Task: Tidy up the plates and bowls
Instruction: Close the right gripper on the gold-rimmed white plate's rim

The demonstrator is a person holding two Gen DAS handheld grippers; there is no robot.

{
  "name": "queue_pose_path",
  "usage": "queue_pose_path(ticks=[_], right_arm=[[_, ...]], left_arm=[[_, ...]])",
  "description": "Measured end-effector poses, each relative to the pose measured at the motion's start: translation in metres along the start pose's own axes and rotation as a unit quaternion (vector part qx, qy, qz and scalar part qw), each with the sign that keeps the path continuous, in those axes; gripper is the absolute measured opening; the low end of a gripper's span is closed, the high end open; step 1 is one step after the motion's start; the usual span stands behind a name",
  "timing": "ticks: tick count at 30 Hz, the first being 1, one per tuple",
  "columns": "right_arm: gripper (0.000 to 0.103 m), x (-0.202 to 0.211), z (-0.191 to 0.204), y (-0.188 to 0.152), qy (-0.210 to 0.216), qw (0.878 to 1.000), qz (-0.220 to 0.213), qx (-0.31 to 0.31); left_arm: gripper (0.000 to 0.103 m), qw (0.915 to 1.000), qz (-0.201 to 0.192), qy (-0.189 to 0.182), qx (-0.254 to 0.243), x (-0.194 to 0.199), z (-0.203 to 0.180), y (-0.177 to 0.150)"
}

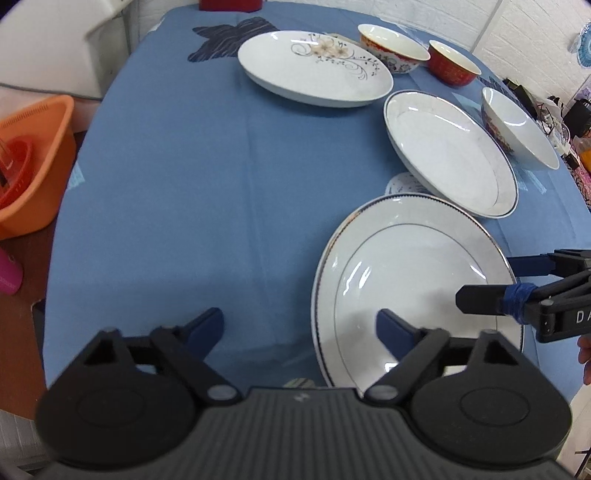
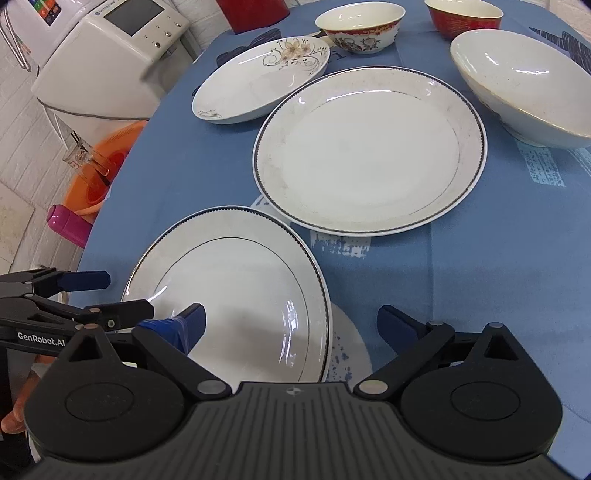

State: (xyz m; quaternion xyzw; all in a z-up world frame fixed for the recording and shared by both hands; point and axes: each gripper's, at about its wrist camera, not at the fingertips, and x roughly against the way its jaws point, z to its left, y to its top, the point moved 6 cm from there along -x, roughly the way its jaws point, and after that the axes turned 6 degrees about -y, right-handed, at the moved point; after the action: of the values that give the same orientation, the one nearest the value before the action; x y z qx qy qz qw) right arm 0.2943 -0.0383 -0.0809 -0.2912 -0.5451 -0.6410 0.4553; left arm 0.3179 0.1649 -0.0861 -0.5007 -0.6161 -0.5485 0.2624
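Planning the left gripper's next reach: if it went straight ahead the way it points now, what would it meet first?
Likely nothing soon: ahead of the left gripper lies bare blue tablecloth. The near plate sits right of that line, though depth is unclear.

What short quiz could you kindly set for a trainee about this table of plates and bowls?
1. True or false: the left tongs and the right tongs are each shut on a plate.
2. How many bowls stand on the tablecloth? A two, B three, C five.
3. Fill in: of the three plates, the floral plate lies ___ from both tongs.

Key
1. False: both stand open and hold nothing.
2. B: the patterned bowl, the red bowl and the large white bowl.
3. Farthest.
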Motion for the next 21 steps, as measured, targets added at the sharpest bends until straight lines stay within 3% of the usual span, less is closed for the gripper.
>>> queue_pose_path(ticks=[2, 12, 16, 17, 18, 19, 20, 21], right_arm=[[0.09, -0.002, 0.004, 0.0, -0.009, 1.0, 0.008, 0.018], [0.088, -0.01, 0.019, 0.0, -0.061, 0.993, 0.025, 0.095], [0.079, -0.006, 0.021, 0.003, 0.02, 0.998, 0.013, 0.059], [0.073, -0.006, 0.022, 0.002, 0.013, 0.998, 0.01, 0.069], [0.059, -0.006, 0.025, 0.002, -0.003, 0.996, 0.006, 0.086], [0.046, -0.005, 0.025, 0.002, -0.02, 0.995, 0.0, 0.1], [0.018, -0.003, 0.02, 0.003, -0.038, 0.994, -0.009, 0.104], [0.009, -0.002, 0.014, 0.005, -0.038, 0.995, -0.01, 0.094]], left_arm=[[0.067, 1.0, -0.004, 0.006, -0.005, 0.001, -0.002, 0.0], [0.068, 0.9998, -0.009, 0.015, -0.007, -0.001, -0.005, 0.002], [0.068, 0.9997, -0.013, 0.015, -0.014, -0.002, -0.008, 0.0], [0.063, 0.9996, -0.014, 0.017, -0.016, -0.002, -0.009, 0.0], [0.058, 0.9995, -0.017, 0.018, -0.021, -0.002, -0.011, 0.001], [0.047, 0.9993, -0.019, 0.014, -0.028, -0.001, -0.014, 0.001], [0.035, 0.9994, -0.019, 0.002, -0.03, -0.001, -0.017, 0.001], [0.035, 0.9994, -0.019, 0.004, -0.029, -0.001, -0.018, 0.001]])
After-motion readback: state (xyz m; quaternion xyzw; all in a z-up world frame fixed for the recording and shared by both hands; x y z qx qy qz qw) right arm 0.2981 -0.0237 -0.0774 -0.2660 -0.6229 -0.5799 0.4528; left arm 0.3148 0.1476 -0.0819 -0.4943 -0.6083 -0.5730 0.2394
